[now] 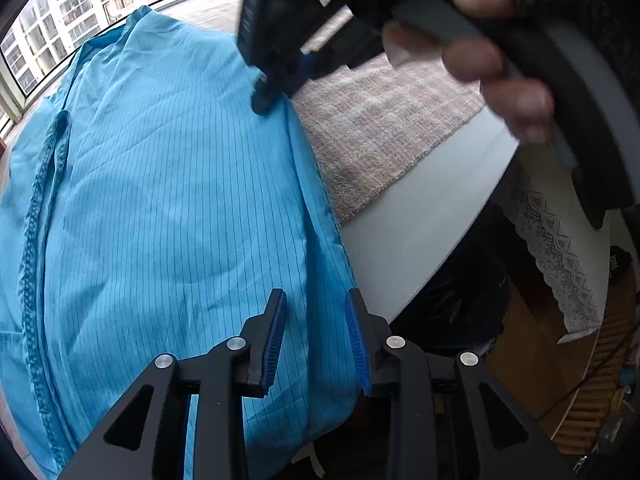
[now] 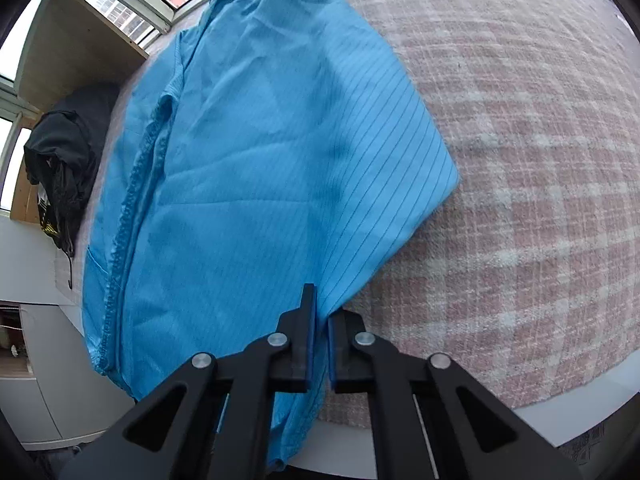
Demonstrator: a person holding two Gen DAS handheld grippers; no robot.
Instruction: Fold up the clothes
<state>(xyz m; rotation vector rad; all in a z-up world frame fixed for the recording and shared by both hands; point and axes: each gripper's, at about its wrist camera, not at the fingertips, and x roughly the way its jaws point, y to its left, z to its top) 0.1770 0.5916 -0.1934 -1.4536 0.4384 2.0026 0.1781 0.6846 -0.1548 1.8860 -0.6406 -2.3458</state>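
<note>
— Where is the coat (image 2: 256, 160) found?
— It is laid flat on the mat (image 2: 520, 160), long way running from the near table edge off to the window, zip (image 2: 128, 208) up.
— What is held?
— Its near edge is pinched by the right gripper (image 2: 322, 344), nearly closed. The left gripper (image 1: 316, 340) is held open over that edge; nothing is gripped.
</note>
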